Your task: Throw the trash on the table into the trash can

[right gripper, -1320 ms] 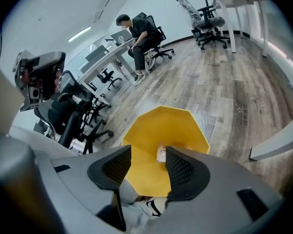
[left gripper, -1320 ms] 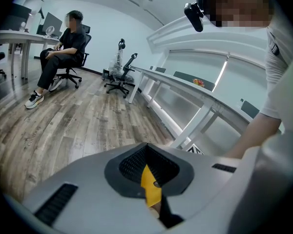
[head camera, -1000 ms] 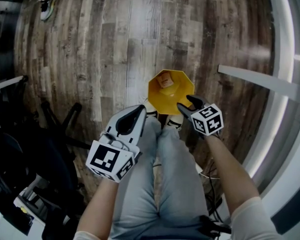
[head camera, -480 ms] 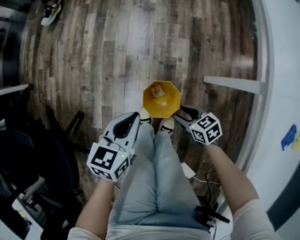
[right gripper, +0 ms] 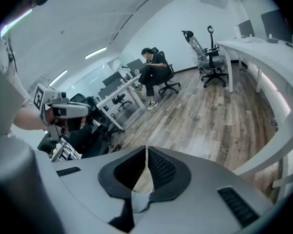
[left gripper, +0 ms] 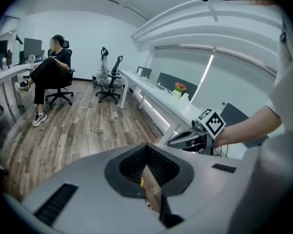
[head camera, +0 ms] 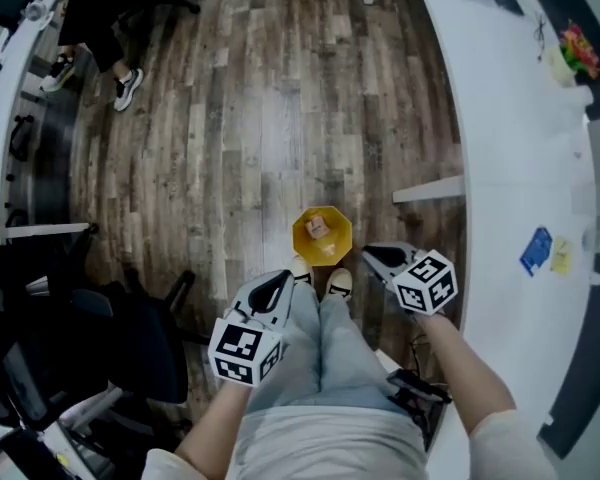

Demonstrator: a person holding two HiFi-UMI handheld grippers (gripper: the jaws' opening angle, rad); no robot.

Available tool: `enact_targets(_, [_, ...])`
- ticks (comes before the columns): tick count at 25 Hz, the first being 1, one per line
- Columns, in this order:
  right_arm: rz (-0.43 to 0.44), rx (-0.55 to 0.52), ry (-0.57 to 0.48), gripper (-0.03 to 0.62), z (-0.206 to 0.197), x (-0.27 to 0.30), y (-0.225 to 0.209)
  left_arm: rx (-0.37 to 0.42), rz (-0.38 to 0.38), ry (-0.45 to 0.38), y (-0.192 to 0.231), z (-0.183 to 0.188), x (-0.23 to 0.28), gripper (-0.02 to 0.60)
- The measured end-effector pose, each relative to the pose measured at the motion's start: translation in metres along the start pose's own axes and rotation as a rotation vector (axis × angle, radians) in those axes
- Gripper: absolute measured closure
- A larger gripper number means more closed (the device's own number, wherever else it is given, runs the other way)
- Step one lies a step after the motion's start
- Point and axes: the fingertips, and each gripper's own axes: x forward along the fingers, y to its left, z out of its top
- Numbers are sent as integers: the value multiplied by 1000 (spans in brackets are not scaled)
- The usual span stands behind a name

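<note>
A yellow trash can [head camera: 322, 236] stands on the wood floor just beyond my shoes, with a brownish scrap inside. My left gripper [head camera: 278, 286] hangs high above the floor, near-left of the can; its jaws meet at the tips [left gripper: 147, 146], nothing between them. My right gripper [head camera: 372, 255] is high and to the can's right; its jaws have just been closing and now stand shut and empty [right gripper: 146, 149]. The white table [head camera: 510, 148] runs along the right, with a blue scrap [head camera: 536, 250] and a yellow scrap [head camera: 561, 258] lying on it.
A black office chair [head camera: 130, 338] stands at my left. A seated person [left gripper: 51, 72] is farther back on the left, near other desks. A flower pot [head camera: 575, 48] sits far back on the table. Cables [head camera: 415, 393] lie by my right foot.
Both grippers have risen well away from the trash can, which now looks smaller and farther below. The right jaws went from open to shut. The table on the right has come into view.
</note>
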Motion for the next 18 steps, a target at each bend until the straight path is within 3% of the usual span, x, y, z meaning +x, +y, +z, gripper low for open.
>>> enact_targets(9, [-29, -12, -235, 556, 86, -104, 74, 44, -47, -65, -45, 56, -53, 581])
enact_targets(12, [-43, 13, -313, 556, 102, -122, 90, 62, -76, -112, -63, 74, -67, 581])
enact_targets(18, [-98, -67, -377, 556, 127, -138, 111, 114, -93, -182, -81, 100, -75, 581])
